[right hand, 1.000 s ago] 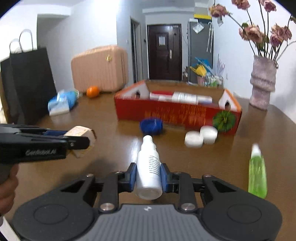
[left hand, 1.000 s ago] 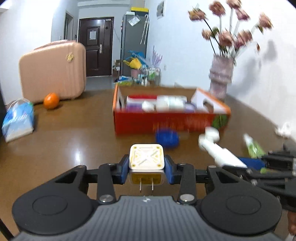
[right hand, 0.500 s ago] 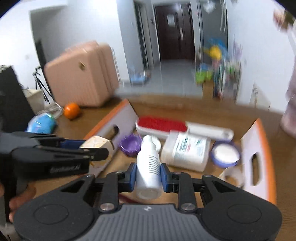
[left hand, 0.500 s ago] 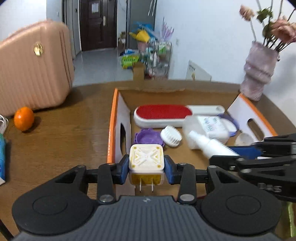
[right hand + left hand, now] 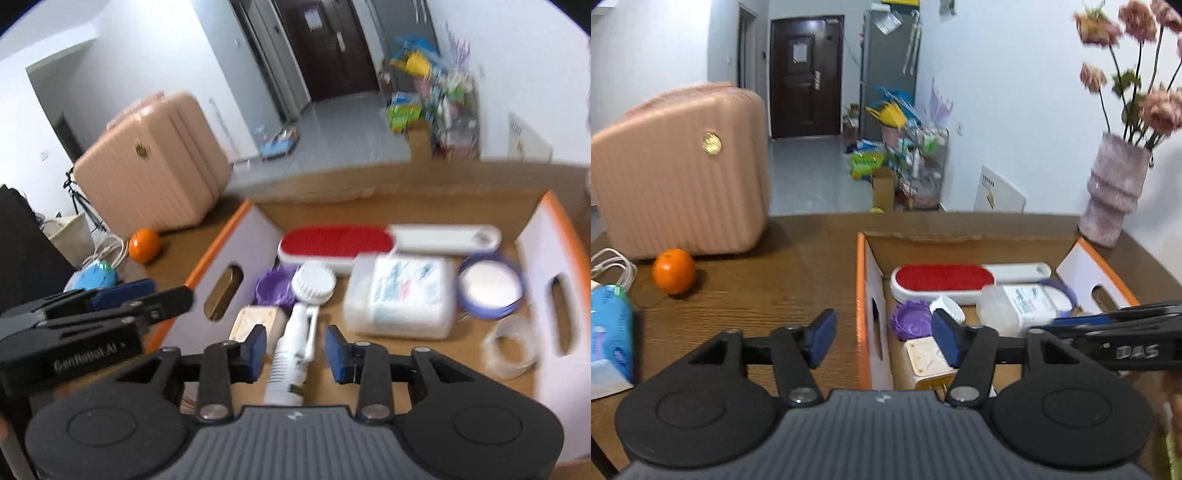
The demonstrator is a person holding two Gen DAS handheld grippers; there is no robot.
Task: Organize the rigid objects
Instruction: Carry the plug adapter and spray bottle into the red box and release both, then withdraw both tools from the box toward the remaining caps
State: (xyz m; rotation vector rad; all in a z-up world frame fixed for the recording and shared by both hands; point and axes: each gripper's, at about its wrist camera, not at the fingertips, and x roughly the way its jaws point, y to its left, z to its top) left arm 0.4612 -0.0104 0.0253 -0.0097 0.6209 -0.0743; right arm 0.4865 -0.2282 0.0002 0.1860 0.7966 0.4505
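My left gripper (image 5: 882, 338) is open and empty above the left wall of the orange cardboard box (image 5: 861, 295). The cream plug adapter (image 5: 929, 360) lies in the box below it and also shows in the right wrist view (image 5: 255, 323). My right gripper (image 5: 295, 350) is open; the white spray bottle (image 5: 293, 362) lies between its jaws on the box floor (image 5: 458, 354). The left gripper (image 5: 110, 314) shows at the left of the right wrist view, the right gripper (image 5: 1126, 332) at the right of the left wrist view.
The box holds a red lint brush (image 5: 336, 242), a white bottle (image 5: 402, 295), a purple cap (image 5: 273, 288), a round white brush (image 5: 314, 282), a purple-rimmed jar (image 5: 489, 284) and a tape roll (image 5: 511, 347). An orange (image 5: 674, 271), pink suitcase (image 5: 679, 173), vase (image 5: 1115, 192) and tissue pack (image 5: 609, 332) stand around.
Both grippers opened. The adapter dropped from my left gripper into the box, and the spray bottle left my right gripper and lies on the box floor.
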